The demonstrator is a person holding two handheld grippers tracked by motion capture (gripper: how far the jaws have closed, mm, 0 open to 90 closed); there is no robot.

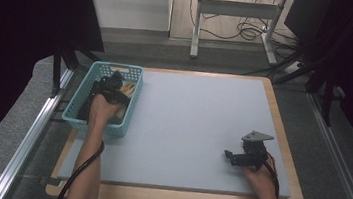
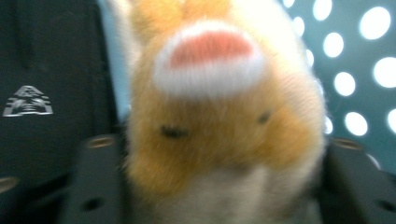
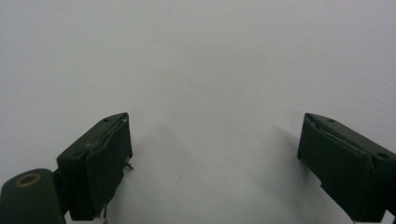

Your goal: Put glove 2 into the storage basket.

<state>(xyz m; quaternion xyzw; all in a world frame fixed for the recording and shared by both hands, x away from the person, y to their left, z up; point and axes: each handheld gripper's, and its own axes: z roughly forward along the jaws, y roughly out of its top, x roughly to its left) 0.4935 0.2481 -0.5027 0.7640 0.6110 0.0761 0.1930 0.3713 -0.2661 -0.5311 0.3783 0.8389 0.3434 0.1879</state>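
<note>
Item: plush toy (image 2: 224, 121). Soft, short-piled, orange-tan above and cream below, with a white-rimmed pink patch near the top and two small dark marks on the face. Location: inside the teal basket (image 1: 74, 118), at its far end, seen from the high view as a pale tan shape (image 1: 126, 88) just past the left claw.

Left claw (image 1: 114, 83): reaching down into the basket, the person's left hand (image 1: 100, 111) behind it. In the left gripper view the toy sits between the two black jaws, its sides reaching both of them. The view is blurred; whether the pads actually press on the plush cannot be told. The gap is middling, neither narrow nor full.

Basket: teal plastic, rectangular, perforated walls with round holes visible in the left gripper view (image 2: 359, 70). It stands at the worktop's far left corner, overhanging the left edge. A dark object with a small silver emblem (image 2: 27, 101) lies in the basket just beside the toy.

Right claw (image 1: 229, 156): held by the right hand (image 1: 260, 182) near the worktop's near right corner, well apart from the basket, with a grey three-cornered plate (image 1: 257, 137) on top. Jaws stand wide with nothing between them, over bare surface.

Worktop (image 1: 197, 122): pale grey sheet on a wooden board.
</note>
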